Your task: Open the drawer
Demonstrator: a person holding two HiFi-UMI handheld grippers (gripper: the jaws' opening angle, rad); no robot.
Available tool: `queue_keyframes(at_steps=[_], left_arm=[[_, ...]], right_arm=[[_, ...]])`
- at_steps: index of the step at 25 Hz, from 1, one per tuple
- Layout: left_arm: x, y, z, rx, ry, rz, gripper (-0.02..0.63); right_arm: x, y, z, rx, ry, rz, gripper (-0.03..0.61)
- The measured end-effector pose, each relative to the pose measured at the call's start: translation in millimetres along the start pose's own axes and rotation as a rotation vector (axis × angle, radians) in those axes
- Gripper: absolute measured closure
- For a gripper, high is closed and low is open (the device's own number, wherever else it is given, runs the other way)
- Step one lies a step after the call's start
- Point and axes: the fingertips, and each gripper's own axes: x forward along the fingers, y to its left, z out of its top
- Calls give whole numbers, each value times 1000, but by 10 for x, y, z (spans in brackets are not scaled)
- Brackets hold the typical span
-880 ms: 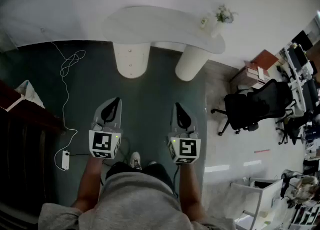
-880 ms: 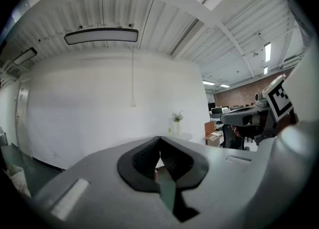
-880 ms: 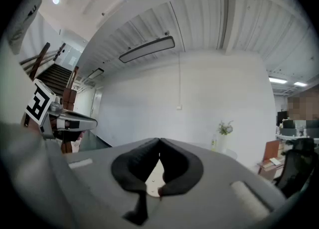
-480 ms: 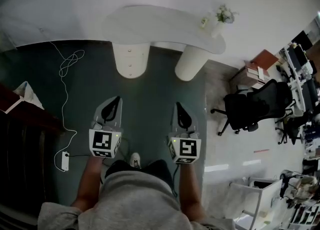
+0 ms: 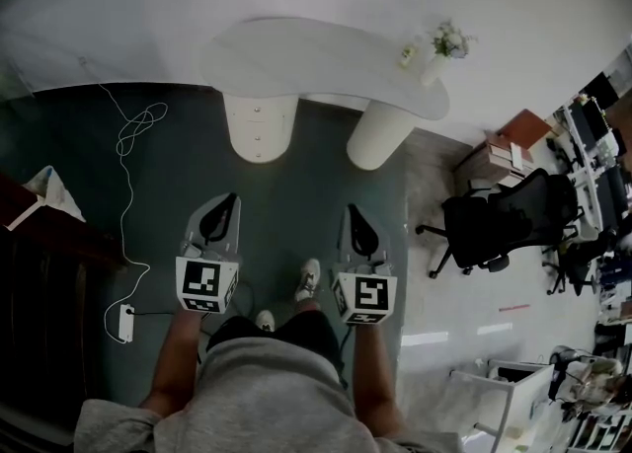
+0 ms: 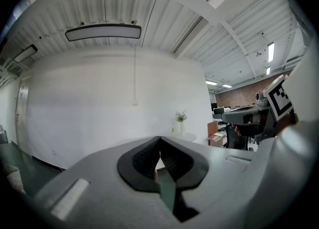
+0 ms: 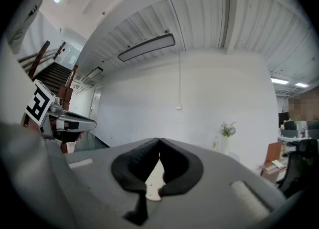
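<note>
A white oval table [image 5: 316,51] stands against the far wall on two cream pedestals. The left pedestal [image 5: 259,125] holds the drawers, with small knobs down its front, all closed. My left gripper [image 5: 231,198] and right gripper [image 5: 350,209] are held side by side over the dark floor, well short of the pedestal, both pointing at it. Each is shut with nothing between its pads. In the left gripper view the left gripper [image 6: 159,138] has its jaw tips together. In the right gripper view the right gripper [image 7: 159,141] frames the knobbed pedestal [image 7: 154,175] in the gap below its tips.
A vase of flowers [image 5: 442,46] stands on the table's right end. A white cable [image 5: 128,140] runs down to a power strip [image 5: 125,321] on the left. Dark wooden furniture [image 5: 49,234] is at the left, a black office chair [image 5: 494,219] at the right. My shoe [image 5: 308,279] is between the grippers.
One shoe has stepped forward between the grippers, and the view has shifted slightly toward the table. Both grippers keep their place and stay shut.
</note>
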Motion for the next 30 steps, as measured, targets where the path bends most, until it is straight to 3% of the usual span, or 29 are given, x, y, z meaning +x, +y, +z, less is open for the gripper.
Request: queue_keyframes(at_steps=[7, 21, 30], left_arm=[[451, 111, -56, 0, 19, 27, 603], [1939, 336, -122, -6, 83, 92, 603], [2672, 578, -262, -40, 132, 153, 603]], right_arm=[[491, -193, -119, 19, 10, 33, 575], [1943, -1023, -303, 50, 43, 106, 575], [2795, -1216, -452, 58, 87, 196, 575]])
